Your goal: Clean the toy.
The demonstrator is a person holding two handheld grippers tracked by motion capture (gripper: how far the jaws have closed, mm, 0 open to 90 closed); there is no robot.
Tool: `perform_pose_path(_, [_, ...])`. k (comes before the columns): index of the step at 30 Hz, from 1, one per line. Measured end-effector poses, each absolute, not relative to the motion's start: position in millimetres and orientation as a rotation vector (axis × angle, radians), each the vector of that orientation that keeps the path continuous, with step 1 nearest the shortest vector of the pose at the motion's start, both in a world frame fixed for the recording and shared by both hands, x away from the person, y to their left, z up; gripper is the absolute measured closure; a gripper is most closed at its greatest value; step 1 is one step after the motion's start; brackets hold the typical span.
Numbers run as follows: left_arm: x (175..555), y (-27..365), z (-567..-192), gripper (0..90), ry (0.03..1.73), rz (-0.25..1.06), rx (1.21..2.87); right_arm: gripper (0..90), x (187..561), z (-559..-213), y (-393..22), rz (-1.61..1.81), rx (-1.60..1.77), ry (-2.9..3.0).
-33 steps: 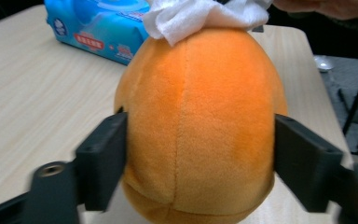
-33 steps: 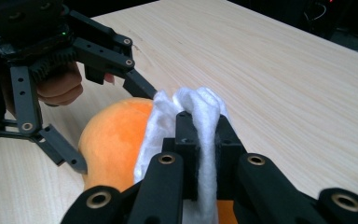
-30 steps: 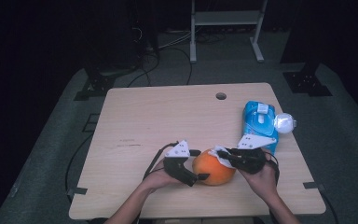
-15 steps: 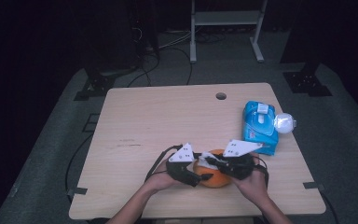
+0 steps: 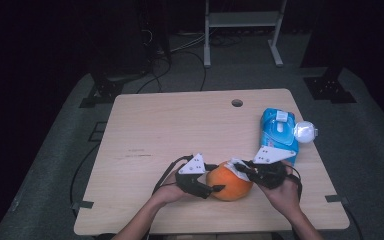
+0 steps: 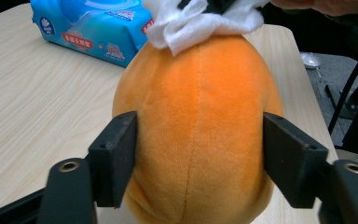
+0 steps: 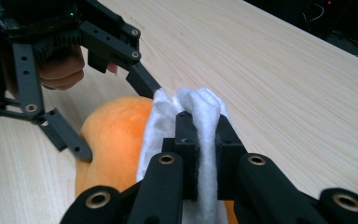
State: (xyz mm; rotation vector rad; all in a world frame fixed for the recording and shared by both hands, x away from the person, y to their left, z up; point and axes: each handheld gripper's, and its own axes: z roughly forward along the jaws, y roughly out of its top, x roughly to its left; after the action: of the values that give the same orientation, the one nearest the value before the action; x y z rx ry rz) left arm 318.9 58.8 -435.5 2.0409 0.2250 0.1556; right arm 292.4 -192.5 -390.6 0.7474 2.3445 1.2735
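Low in the middle of the high view, an orange plush [image 5: 230, 181] lies on the table [image 5: 180, 130] near its front edge. From the left, the left gripper [image 5: 212, 189] clasps it: in the left gripper view both pads press the plush's flanks [image 6: 200, 135], the jaws having just been closing, then easing a little. From the right, the right gripper [image 5: 242, 170] has its jaws pinched tight on a white wipe [image 7: 200, 140] that rests against the plush's top. A blue pack [image 5: 279, 131] lies at centre right.
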Motion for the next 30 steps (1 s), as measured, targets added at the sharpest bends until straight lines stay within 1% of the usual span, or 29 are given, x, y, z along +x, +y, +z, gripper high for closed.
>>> perform_pose_path(2, [318,56,-433,16.9,0.235,0.159,2.025,82.7,293,-391,-189,1.268,0.740,2.341])
perform_pose_path(3, [318,56,-433,14.1,0.235,0.159,2.025,82.7,293,-391,-189,1.268,0.740,2.341])
perform_pose_path(5, [317,53,-431,13.4,0.231,0.153,2.012,82.7,293,-392,-184,1.295,0.737,2.349])
perform_pose_path(6, [315,50,-431,14.2,0.217,0.159,2.017,82.7,292,-392,-181,1.301,0.726,2.353])
perform_pose_path(7, [314,50,-431,17.8,0.201,0.173,2.028,82.7,290,-392,-177,1.305,0.715,2.362])
perform_pose_path(8, [315,52,-432,24.7,0.201,0.179,2.036,82.7,288,-391,-171,1.305,0.671,2.376])
perform_pose_path(11, [317,57,-433,30.1,0.218,0.167,2.031,82.7,287,-390,-170,1.296,0.658,2.379])
perform_pose_path(16, [329,67,-436,31.9,0.318,0.129,2.000,82.8,293,-390,-187,1.302,0.714,2.356])
perform_pose_path(18, [330,67,-436,31.8,0.324,0.126,2.000,82.8,294,-391,-190,1.306,0.741,2.349])
perform_pose_path(22, [330,64,-436,31.6,0.360,0.128,1.994,82.9,289,-391,-181,1.313,0.709,2.353])
perform_pose_path(26, [330,65,-437,31.1,0.355,0.122,1.999,82.8,282,-394,-161,1.302,0.617,2.404])
perform_pose_path(28, [331,66,-437,31.5,0.353,0.113,1.998,82.9,281,-394,-159,1.283,0.602,2.402])
perform_pose_path(30, [332,69,-438,32.4,0.357,0.104,1.994,82.9,286,-391,-168,1.290,0.637,2.376])
